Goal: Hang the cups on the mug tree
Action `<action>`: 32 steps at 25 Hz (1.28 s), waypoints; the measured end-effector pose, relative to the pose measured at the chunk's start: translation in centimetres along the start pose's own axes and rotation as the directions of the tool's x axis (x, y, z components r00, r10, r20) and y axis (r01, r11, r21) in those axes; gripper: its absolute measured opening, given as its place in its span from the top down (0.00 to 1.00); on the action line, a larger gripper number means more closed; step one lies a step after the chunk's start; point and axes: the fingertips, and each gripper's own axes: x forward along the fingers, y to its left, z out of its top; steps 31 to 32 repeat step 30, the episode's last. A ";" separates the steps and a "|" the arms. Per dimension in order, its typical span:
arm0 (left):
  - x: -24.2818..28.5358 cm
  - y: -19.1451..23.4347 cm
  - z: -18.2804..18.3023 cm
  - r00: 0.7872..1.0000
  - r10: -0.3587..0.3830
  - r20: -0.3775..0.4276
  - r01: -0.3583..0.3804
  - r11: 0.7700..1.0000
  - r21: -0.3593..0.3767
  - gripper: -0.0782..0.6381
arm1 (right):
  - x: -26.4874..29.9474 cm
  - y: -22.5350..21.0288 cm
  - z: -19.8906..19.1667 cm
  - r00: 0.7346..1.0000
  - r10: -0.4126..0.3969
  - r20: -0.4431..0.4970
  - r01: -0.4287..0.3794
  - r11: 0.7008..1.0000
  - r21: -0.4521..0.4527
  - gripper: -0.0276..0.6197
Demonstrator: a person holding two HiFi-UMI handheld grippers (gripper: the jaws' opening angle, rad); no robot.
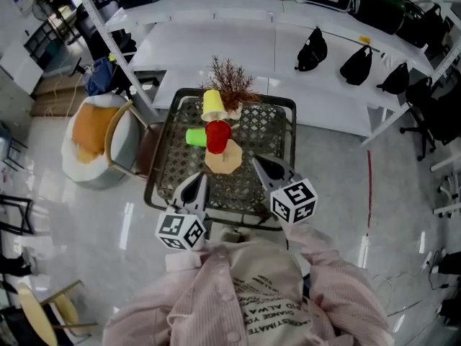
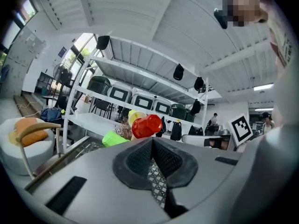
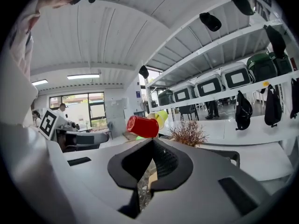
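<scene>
Glossy white floor all round, white shelving (image 1: 216, 20) at back w/ bins and black bags (image 1: 312, 50) hung along it. Mid-room, dark wire-mesh tabletop (image 1: 270, 132). Left of it, chair w/ orange cushion (image 1: 94, 132).

On tabletop centre: mug tree (image 1: 223, 157), pale wood base, pegs mostly hidden by cups. Up on tree, off the mesh: red cup (image 1: 217, 135) in the middle, lying on its side; green cup (image 1: 195, 137) just beside it, poking left; yellow cup (image 1: 212, 104) beyond both, toward far edge. Behind yellow cup, dried reddish-brown plant (image 1: 230, 78).

Left tongs (image 1: 193, 186) over near-left part of tabletop, closed tip to tip, nothing between. Right tongs (image 1: 263, 166) over near-right part, also closed and empty. Both aimed roughly level at tree, apart from cups. Marker cubes (image 1: 181, 231) at near edge, one per tongs.

From left gripper view: red cup (image 2: 146, 126) just above closed tips (image 2: 152, 141), green (image 2: 114, 138) lower left. From right gripper view: red cup (image 3: 143, 126) left of yellow (image 3: 161, 117), plant (image 3: 188, 133) to the right.

At bottom of head view, pale pink shirt w/ print, sleeves to both tongs.
</scene>
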 end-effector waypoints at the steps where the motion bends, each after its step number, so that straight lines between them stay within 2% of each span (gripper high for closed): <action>1: -0.2 0.4 0.2 1.000 0.016 0.006 -0.016 1.000 0.001 0.89 | -0.1 0.0 0.1 1.000 -0.002 0.004 0.002 1.000 0.001 0.96; 8: -1.2 2.0 1.4 0.996 0.080 0.040 -0.081 0.997 0.018 0.89 | -0.8 -0.9 0.8 0.998 -0.055 0.042 0.054 0.998 0.038 0.96; 14: -1.6 2.8 2.2 0.993 0.104 0.052 -0.106 0.994 0.038 0.89 | -0.9 -1.3 1.4 0.994 -0.092 0.054 0.093 0.996 -0.016 0.96; 32: -1.3 3.3 1.6 0.993 0.116 0.036 -0.118 0.992 0.040 0.89 | -1.1 -2.5 -0.2 0.989 -0.148 0.030 0.149 0.988 -0.032 0.96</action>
